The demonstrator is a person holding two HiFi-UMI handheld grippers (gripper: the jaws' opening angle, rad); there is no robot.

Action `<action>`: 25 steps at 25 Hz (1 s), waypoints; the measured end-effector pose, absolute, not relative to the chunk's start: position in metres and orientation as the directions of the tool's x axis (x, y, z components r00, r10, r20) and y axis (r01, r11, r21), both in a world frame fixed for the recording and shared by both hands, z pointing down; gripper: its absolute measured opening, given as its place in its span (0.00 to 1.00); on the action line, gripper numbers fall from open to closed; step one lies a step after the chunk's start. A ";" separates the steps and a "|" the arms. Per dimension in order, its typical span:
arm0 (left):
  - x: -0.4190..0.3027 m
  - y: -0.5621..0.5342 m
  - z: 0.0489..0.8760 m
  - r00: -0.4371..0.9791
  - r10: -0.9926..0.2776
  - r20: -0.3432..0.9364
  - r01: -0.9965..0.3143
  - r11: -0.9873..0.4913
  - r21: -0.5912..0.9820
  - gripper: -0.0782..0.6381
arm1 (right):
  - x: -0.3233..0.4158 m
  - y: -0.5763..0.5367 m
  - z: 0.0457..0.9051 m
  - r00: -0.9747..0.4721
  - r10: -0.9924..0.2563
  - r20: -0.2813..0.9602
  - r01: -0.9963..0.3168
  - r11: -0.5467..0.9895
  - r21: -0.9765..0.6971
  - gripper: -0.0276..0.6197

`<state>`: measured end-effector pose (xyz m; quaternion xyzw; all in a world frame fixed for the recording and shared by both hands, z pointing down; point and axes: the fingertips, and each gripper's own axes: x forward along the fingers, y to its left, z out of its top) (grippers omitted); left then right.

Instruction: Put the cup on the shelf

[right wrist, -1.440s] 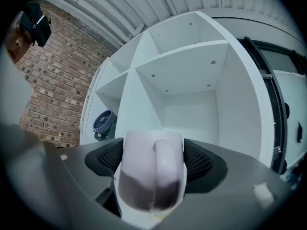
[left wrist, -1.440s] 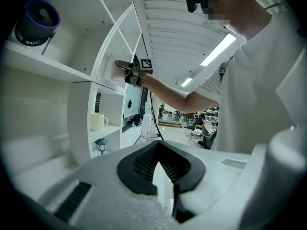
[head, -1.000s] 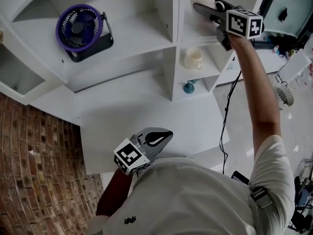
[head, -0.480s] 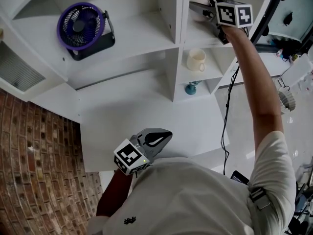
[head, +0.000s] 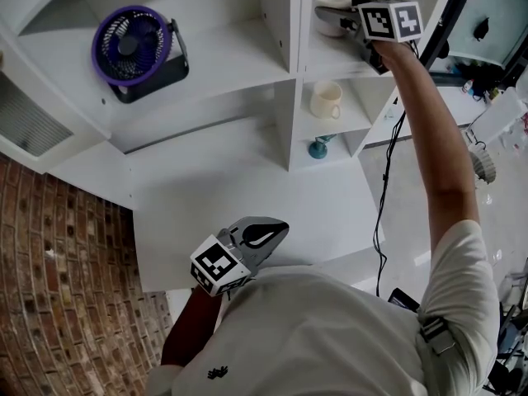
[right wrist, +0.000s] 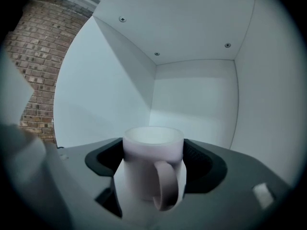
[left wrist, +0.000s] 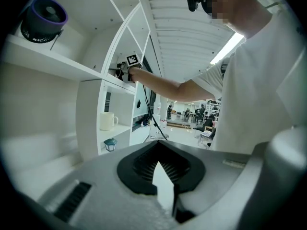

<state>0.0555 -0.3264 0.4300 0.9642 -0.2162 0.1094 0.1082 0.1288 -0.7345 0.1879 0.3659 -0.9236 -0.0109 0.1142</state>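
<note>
- Two tools: right tool point(head: 332, 12) pinches white cup point(right wrist: 152, 164), upright, inside upper shelf point(head: 326, 58) compartment.
- Left tool point(head: 266, 232) pressed together, empty, above white bench point(head: 247, 192).

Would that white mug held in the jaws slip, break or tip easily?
The white smooth-sided mug looks rigid, probably ceramic, so likely breakable if dropped. Its smooth sides may slip. Its straight, wide body should stand steadily.
</note>
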 end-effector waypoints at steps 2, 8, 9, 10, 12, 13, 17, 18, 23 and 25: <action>0.055 -0.325 0.429 0.883 -0.394 0.256 -0.441 -0.883 0.163 0.12 | 0.132 -0.735 0.189 -0.700 -0.681 0.214 -0.680 0.728 0.089 0.66; 0.049 -0.318 0.431 0.880 -0.399 0.257 -0.447 -0.879 0.166 0.12 | 0.136 -0.735 0.192 -0.689 -0.690 0.220 -0.698 0.714 0.053 0.66; 0.048 -0.316 0.431 0.880 -0.399 0.257 -0.447 -0.879 0.166 0.12 | 0.138 -0.736 0.192 -0.688 -0.692 0.219 -0.702 0.711 0.041 0.66; 0.047 -0.314 0.431 0.880 -0.400 0.257 -0.448 -0.879 0.166 0.12 | 0.139 -0.736 0.193 -0.687 -0.694 0.216 -0.705 0.708 0.031 0.67; 0.045 -0.311 0.430 0.880 -0.401 0.256 -0.448 -0.878 0.167 0.12 | 0.142 -0.735 0.193 -0.680 -0.704 0.207 -0.715 0.699 0.028 0.67; 0.043 -0.309 0.430 0.880 -0.402 0.255 -0.449 -0.878 0.166 0.12 | 0.144 -0.735 0.192 -0.674 -0.710 0.203 -0.720 0.693 0.033 0.67; 0.038 -0.300 0.431 0.880 -0.401 0.254 -0.448 -0.879 0.164 0.12 | 0.149 -0.727 0.187 -0.659 -0.730 0.182 -0.738 0.674 0.034 0.69; 0.037 -0.298 0.431 0.881 -0.399 0.253 -0.446 -0.880 0.165 0.12 | 0.151 -0.724 0.186 -0.655 -0.734 0.179 -0.742 0.670 0.033 0.69; 0.031 -0.284 0.429 0.888 -0.388 0.247 -0.433 -0.886 0.164 0.12 | 0.159 -0.709 0.190 -0.633 -0.753 0.179 -0.761 0.648 0.034 0.69; 0.029 -0.277 0.429 0.892 -0.379 0.247 -0.424 -0.891 0.165 0.12 | 0.162 -0.700 0.193 -0.622 -0.761 0.183 -0.769 0.638 0.036 0.68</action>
